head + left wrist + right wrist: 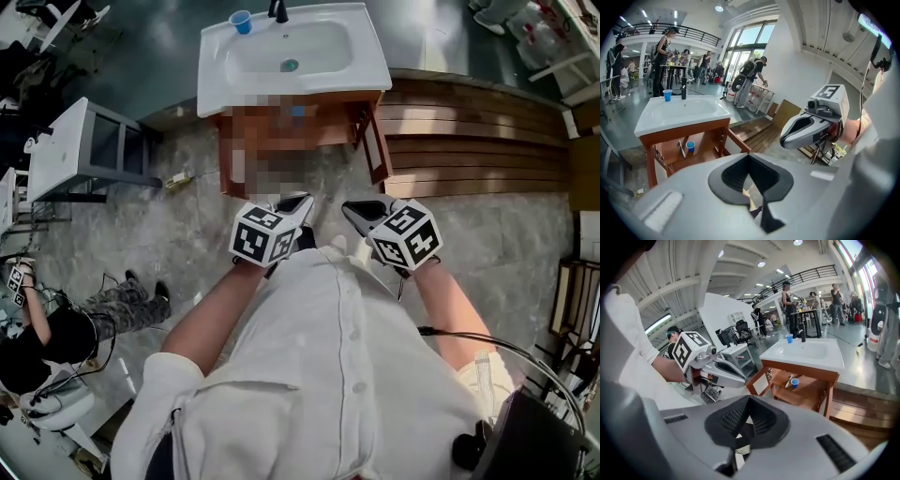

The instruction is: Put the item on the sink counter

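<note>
progress looks nil: left gripper [298,204] and right gripper [358,212] closed, empty (well short of the sink counter [373,67]), pickup and placing remain.

Nothing legible — no words, numbers or brand marks can be read

We've got a white sink counter [366,56] sitting on a wooden cabinet [684,130]. At its back edge there's a blue cup [241,21], near the black faucet [278,9]. On the cabinet's open shelf [806,394] sits a second blue cup [794,383], just beside a slim tool [789,380] we can't identify.
</note>
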A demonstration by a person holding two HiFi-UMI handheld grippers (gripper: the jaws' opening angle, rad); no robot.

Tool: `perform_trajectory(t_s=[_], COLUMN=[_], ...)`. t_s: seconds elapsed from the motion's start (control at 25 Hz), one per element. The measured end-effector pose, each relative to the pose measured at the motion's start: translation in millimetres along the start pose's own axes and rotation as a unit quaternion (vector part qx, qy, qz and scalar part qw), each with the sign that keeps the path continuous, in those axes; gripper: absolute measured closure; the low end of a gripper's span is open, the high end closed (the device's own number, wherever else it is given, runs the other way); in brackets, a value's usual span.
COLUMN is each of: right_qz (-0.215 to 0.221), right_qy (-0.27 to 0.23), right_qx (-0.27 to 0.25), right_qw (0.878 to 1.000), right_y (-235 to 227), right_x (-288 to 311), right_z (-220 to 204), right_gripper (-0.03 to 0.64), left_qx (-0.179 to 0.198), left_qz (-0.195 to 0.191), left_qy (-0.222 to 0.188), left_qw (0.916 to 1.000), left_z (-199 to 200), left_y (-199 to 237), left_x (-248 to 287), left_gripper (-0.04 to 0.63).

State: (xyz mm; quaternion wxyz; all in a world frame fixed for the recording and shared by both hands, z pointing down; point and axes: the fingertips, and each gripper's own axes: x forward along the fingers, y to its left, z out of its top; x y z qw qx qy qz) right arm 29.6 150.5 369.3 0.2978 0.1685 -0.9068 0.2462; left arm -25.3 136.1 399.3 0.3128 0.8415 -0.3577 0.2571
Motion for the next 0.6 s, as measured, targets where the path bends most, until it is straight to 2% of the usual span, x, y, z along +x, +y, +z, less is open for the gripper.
perform_trajectory(t_s=[0.6], right_qz=[0.002], right_qy=[-0.001], right_qx=[0.010], right_qw=[1.000], right_y=[-12], right_x=[4], right_z=[-6], right_gripper=[0.614], left_qx=[-0.004], left_qz=[-0.003], left_qy=[0.006], left_qw=[1.0000], left_z=[-2], left_y=[4], left_x=[12], left_gripper=[0.591])
